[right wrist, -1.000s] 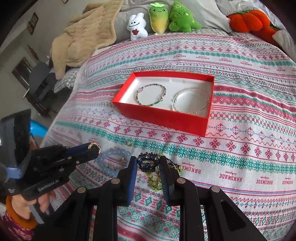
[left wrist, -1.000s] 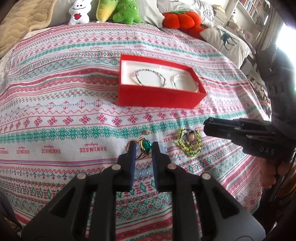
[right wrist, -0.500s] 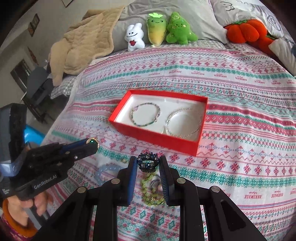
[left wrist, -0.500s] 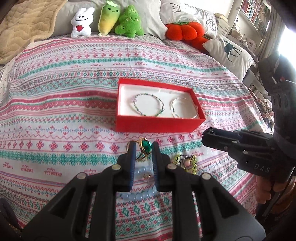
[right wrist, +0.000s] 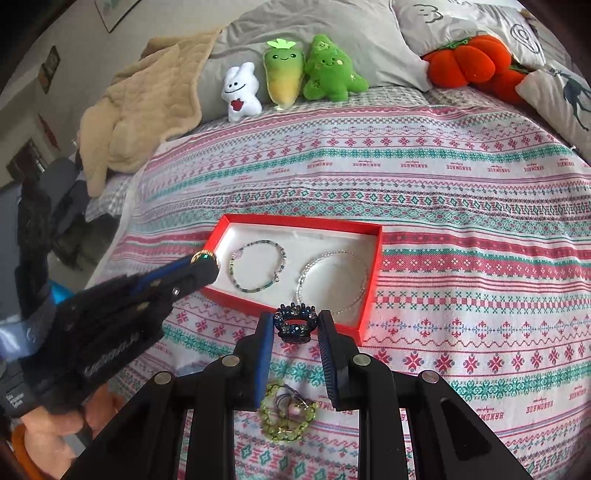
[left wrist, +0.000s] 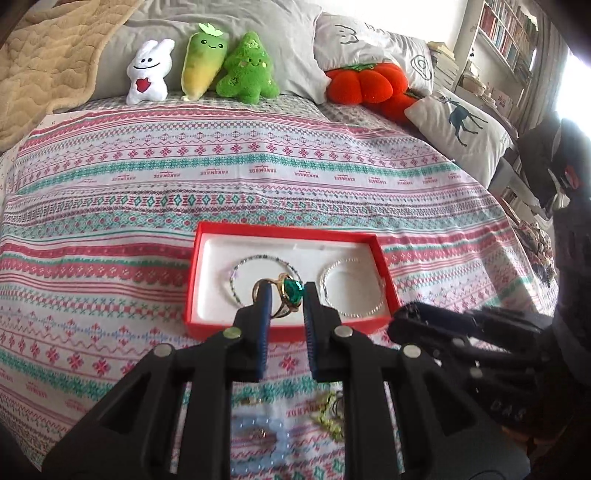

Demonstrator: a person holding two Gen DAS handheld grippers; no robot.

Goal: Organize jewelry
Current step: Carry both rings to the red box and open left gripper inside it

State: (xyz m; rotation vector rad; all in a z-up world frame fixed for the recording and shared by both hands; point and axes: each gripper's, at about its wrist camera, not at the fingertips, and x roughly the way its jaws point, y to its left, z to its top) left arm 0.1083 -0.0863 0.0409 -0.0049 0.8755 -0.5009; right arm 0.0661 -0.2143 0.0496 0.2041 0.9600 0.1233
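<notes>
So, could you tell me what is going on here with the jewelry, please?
A person holds two grippers over a bed. The left gripper pinches a gold ring with a green stone; the right gripper pinches a dark blue ring. Both are near the red box, which holds two bracelets.

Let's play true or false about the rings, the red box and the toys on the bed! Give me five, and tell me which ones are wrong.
1. The left hand-held gripper holds a gold ring with a green stone. True.
2. The red box has two bracelets in it. True.
3. The right hand-held gripper holds nothing. False: it grips a dark blue ring.
4. The yellow-green bead bracelet lies in the box. False: it lies on the bedspread, outside the box.
5. Three small plush toys stand in a row by the grey pillow. True.
</notes>
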